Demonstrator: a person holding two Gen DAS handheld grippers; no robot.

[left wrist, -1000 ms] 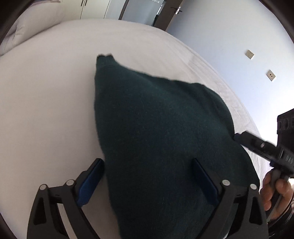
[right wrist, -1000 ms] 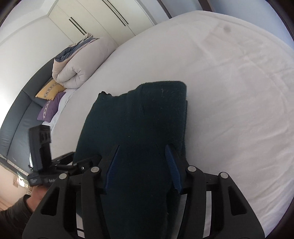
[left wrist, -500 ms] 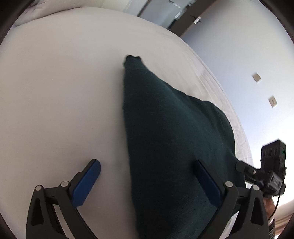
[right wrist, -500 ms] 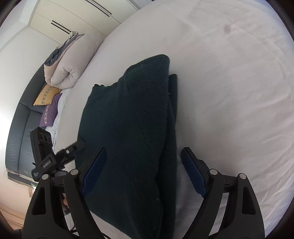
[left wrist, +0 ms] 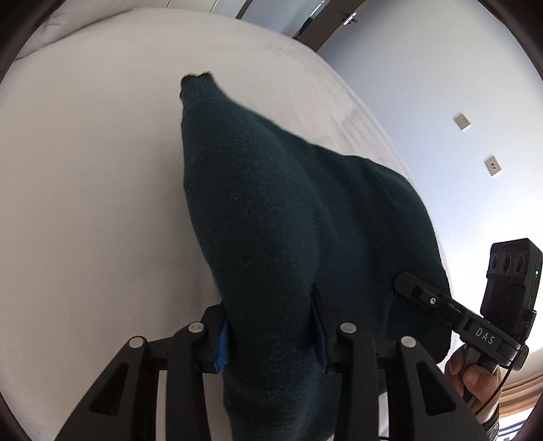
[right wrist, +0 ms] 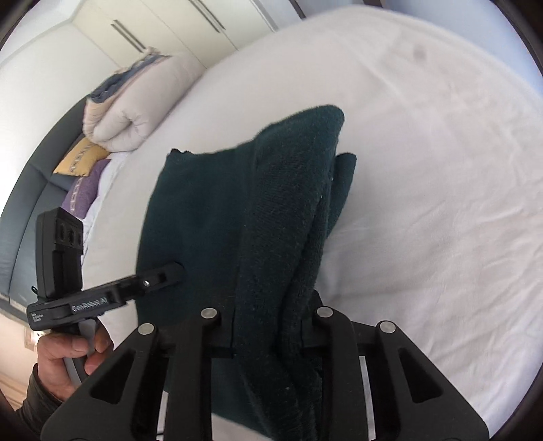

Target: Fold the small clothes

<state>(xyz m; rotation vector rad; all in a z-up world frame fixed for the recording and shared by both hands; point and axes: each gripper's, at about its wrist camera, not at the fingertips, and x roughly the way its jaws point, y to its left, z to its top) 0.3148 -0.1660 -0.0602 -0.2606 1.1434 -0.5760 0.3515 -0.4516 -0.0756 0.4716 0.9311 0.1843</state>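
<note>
A dark green knitted garment lies partly folded on the white bed sheet, with its near edge raised off the bed. My left gripper holds the left side of that edge; its jaws are closing and the blue pads press into the bunched fabric. My right gripper is likewise closing on the thick folded right side of the garment, its pads buried in the cloth. Each view shows the other gripper biting the same edge: the right one and the left one, each in a person's hand.
A rolled beige duvet, a yellow pillow and a purple pillow sit at the far left against a grey headboard. White wardrobe doors stand behind. Two wall sockets are past the bed's right edge.
Both pairs of jaws spread wide around the garment's near edge, then closed onto it. The gripped edge has risen off the bed and bunched up.
</note>
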